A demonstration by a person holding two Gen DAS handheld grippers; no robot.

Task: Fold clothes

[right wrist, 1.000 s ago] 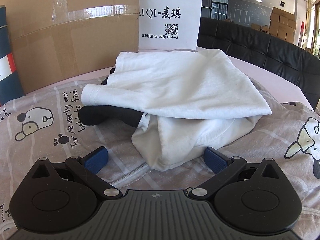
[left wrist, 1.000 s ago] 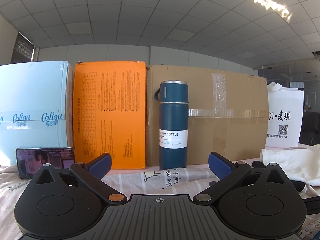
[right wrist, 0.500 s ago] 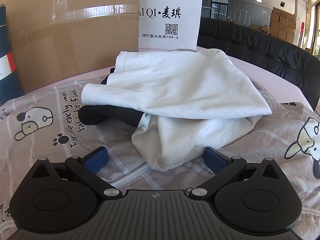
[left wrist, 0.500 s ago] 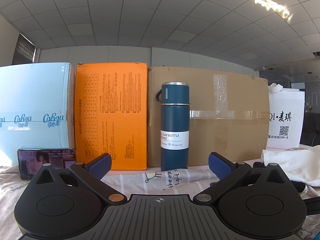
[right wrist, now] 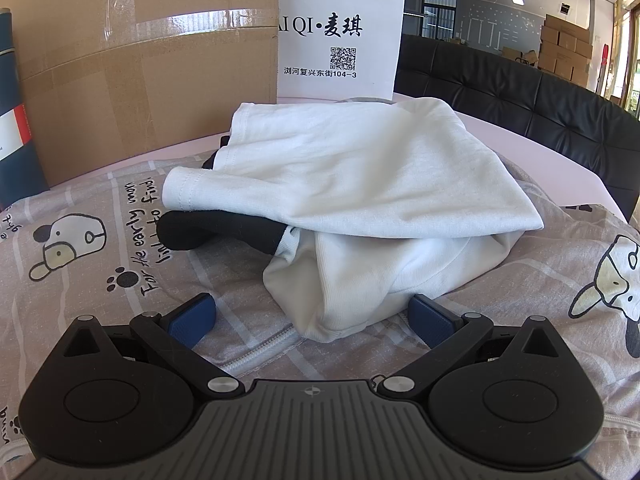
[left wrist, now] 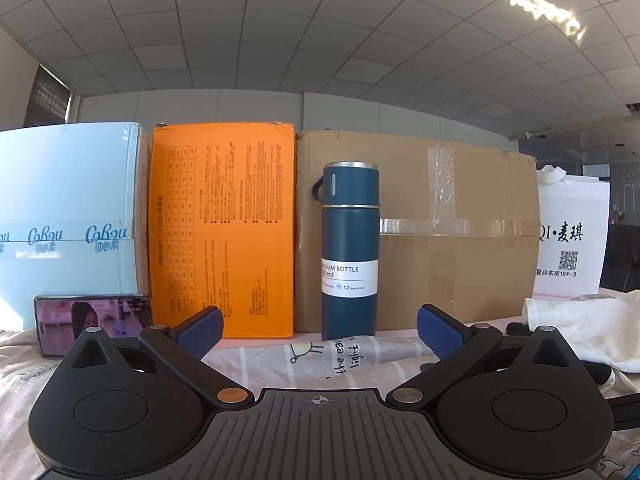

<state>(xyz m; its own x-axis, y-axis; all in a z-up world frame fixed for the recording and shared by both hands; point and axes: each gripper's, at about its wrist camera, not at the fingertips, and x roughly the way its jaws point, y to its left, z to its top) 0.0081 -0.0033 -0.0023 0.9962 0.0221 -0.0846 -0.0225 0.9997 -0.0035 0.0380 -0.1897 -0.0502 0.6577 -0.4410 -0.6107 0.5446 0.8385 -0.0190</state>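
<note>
Back edge walled by cardboard box [left wrist: 416, 232] and orange box [left wrist: 222, 228], vacuum bottle [left wrist: 350, 252] stood before them, printed cloth [right wrist: 100, 256] left clear beside white garment pile [right wrist: 360, 184]

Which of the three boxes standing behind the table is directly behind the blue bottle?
The brown cardboard box, taped, rightmost of three; the orange box and light blue box stand left of the bottle.

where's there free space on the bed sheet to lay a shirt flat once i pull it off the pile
Free patch: the printed sheet left of the clothes pile, running toward the blue vacuum bottle and in front of the cardboard box. A smaller patch lies right of the pile, by the cartoon print. It is crowded at the back, along the boxes, the white bag and the phone.
</note>
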